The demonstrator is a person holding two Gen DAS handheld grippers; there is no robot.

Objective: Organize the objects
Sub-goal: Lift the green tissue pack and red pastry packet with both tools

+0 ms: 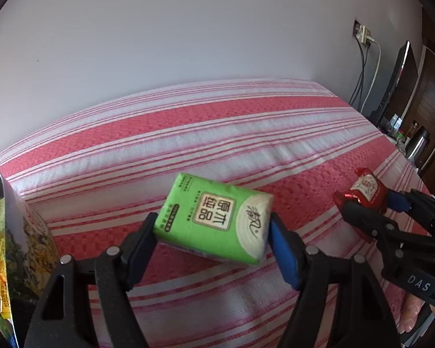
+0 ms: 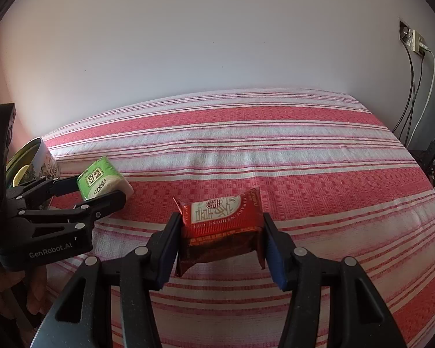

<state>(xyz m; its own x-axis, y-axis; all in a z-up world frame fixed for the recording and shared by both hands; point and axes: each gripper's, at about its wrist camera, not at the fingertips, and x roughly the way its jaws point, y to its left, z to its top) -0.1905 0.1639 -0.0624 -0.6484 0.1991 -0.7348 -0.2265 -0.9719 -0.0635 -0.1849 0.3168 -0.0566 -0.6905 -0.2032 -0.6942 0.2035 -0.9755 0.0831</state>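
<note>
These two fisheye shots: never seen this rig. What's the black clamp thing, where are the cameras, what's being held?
No robot: a person holds a two-finger gripper in each hand, with a camera on each looking along its fingers. In the left view, the left gripper clamps a green plastic tissue pack. In the right view, the right gripper clamps a red foil-wrapped packet. Both are over a bed with a red-and-white striped cover. A printed round tin stands at the left.

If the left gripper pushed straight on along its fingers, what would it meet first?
Nothing but the striped bedspread: the left gripper, shut on the green tissue pack, points down at bare cover. The tin sits off to its left. Depth is uncertain.
</note>
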